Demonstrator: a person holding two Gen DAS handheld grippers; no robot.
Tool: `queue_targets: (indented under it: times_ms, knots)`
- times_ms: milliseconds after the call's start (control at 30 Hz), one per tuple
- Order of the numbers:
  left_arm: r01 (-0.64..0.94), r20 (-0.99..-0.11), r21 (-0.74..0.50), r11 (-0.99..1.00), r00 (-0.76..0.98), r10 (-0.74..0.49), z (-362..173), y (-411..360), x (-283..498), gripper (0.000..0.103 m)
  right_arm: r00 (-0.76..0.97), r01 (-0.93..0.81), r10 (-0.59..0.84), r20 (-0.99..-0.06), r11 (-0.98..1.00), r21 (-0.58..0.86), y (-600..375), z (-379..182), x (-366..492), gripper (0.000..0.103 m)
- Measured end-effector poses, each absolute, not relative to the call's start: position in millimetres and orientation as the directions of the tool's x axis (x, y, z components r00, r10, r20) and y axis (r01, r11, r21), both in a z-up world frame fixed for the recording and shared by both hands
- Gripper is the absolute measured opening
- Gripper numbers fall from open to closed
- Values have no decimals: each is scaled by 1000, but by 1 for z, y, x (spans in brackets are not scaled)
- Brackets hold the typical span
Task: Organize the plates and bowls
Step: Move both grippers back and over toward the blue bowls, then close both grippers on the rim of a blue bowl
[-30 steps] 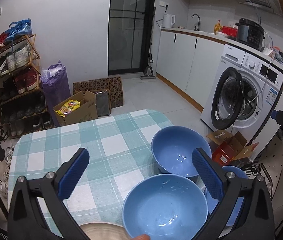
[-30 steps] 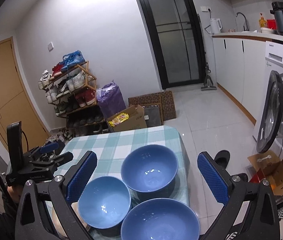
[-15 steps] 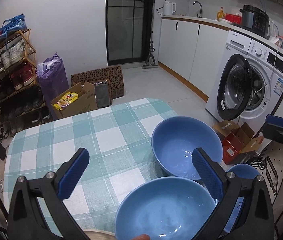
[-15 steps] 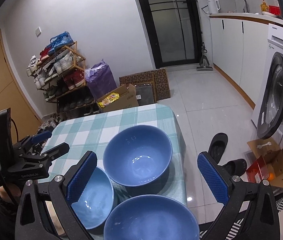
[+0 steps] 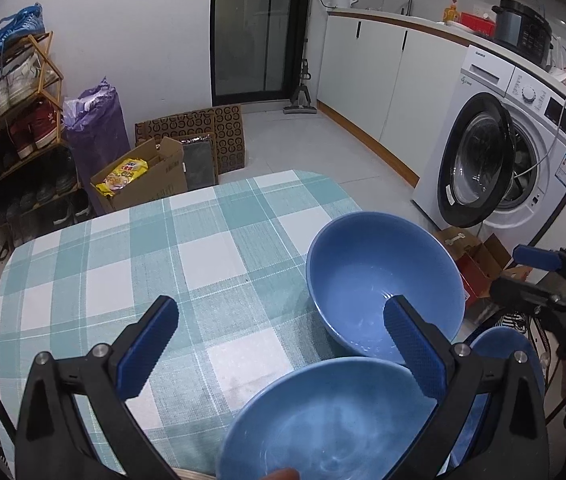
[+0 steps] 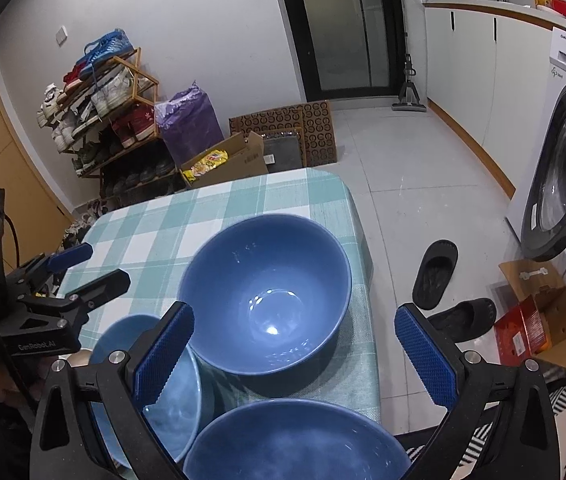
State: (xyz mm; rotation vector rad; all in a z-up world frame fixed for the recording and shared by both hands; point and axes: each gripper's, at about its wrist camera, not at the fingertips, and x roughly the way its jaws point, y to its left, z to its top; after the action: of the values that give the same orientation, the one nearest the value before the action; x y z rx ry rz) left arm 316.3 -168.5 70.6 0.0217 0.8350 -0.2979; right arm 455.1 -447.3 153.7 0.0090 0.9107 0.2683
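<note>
Both grippers, left [image 5: 279, 344] and right [image 6: 293, 348], have come closer to the bowls [image 6: 267, 292] with fingers wide apart, holding nothing, so stacking can start.

- On the washing machine [image 5: 523, 128] you can read "Galanz" along the top edge of its detergent drawer; the same word shows in the right wrist view.
- On the side of the left tongs [image 6: 83, 276] body you can read "GenRobot.AI".
- The print on the yellow snack bag [image 5: 123, 174] is too blurred for you to read.
</note>
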Motion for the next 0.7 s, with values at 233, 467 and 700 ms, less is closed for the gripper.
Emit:
queue_targets:
  times_ms: [233, 467, 700]
  knots:
    - [266, -753, -110, 958, 607, -255, 58, -174, 326, 103, 546, -222, 210, -811, 970, 102, -440, 129, 466, 102]
    - [252, -773, -123, 960, 582, -252, 45, -177, 337, 103, 524, -199, 202, -828, 974, 111, -444, 115, 478, 102]
    - [260, -794, -117, 958, 556, -248, 30, -184, 346, 97, 487, -180, 204, -850, 975, 131, -453, 101, 488, 91]
